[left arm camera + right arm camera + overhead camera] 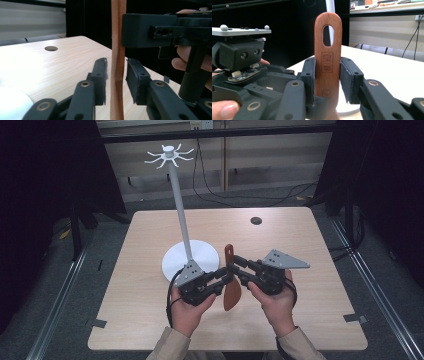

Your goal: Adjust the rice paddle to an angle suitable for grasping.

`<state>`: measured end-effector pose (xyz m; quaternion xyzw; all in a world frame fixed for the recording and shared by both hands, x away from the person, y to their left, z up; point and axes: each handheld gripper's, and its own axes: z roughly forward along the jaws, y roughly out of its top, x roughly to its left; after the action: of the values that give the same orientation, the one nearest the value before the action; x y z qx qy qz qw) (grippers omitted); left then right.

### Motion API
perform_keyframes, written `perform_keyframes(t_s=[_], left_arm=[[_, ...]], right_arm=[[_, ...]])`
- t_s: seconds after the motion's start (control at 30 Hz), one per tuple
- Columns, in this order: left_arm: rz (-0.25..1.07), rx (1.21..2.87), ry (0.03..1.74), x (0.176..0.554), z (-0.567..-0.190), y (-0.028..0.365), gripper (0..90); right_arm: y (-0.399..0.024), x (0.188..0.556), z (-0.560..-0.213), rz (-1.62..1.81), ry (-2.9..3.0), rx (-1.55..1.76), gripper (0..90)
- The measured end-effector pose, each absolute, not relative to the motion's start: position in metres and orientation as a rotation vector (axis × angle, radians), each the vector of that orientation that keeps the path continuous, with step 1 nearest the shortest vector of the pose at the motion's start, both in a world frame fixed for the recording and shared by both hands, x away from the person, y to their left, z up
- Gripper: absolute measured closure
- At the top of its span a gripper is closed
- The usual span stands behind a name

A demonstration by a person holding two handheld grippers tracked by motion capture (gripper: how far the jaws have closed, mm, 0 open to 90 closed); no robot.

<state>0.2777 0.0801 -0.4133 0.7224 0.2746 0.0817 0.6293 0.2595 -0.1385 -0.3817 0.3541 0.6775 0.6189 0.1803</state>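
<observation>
Wooden spatula [231, 280] held up between both; right gripper [239, 265] clamps handle, left gripper [227, 279] released around it; hanging on rack [170, 156] likely left.

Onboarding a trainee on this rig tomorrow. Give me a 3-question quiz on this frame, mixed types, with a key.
1. True or false: the wooden spatula lies flat on the table.
2. What tops the white stand? A) a ring of hooks B) a lamp C) a flat tray
3. Short answer: what is cut through the top end of the spatula's handle, as the right gripper view shows?

Key
1. False. It stands upright between the jaws of the left hand-held gripper and the right hand-held gripper.
2. A
3. A long oval slot.
</observation>
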Motion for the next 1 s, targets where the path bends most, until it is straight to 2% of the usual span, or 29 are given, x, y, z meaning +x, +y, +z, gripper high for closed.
perform_keyframes(t_s=[0.07,0.1,0.23,0.3,0.37,0.43,0.53,0.63,0.67,0.7,0.9,1.0], left_arm=[[0.196,1.662,0.635,0.278,-0.412,0.080,75.0],[0.188,1.655,0.631,0.278,-0.412,0.080,80.4],[0.223,1.690,0.624,0.277,-0.409,0.081,82.7],[0.252,1.690,0.635,0.276,-0.408,0.085,82.8],[0.268,1.690,0.647,0.276,-0.406,0.086,82.8],[0.264,1.696,0.636,0.278,-0.404,0.090,82.8],[0.266,1.682,0.635,0.278,-0.401,0.093,82.8],[0.271,1.682,0.645,0.279,-0.399,0.095,82.8],[0.273,1.686,0.641,0.279,-0.398,0.096,82.8],[0.280,1.691,0.638,0.280,-0.398,0.097,82.8],[0.271,1.687,0.649,0.282,-0.394,0.100,82.8],[0.269,1.681,0.646,0.283,-0.392,0.100,82.8]], right_arm=[[-0.137,0.259,-0.382,1.752,1.916,0.999,67.2],[-0.135,0.259,-0.381,1.746,1.920,0.988,67.1],[-0.134,0.258,-0.381,1.740,1.928,0.991,68.2],[-0.137,0.258,-0.380,1.744,1.934,0.972,78.9],[-0.140,0.258,-0.380,1.759,1.929,0.977,71.0],[-0.143,0.258,-0.381,1.731,1.928,0.971,68.8],[-0.149,0.256,-0.384,1.698,1.919,0.972,57.4],[-0.157,0.256,-0.391,1.666,1.927,0.994,50.8],[-0.162,0.255,-0.398,1.638,1.937,1.006,44.4],[-0.162,0.255,-0.398,1.638,1.937,1.006,44.4],[-0.178,0.250,-0.419,1.546,1.961,1.051,28.2],[-0.184,0.247,-0.427,1.508,1.972,1.054,23.5]])
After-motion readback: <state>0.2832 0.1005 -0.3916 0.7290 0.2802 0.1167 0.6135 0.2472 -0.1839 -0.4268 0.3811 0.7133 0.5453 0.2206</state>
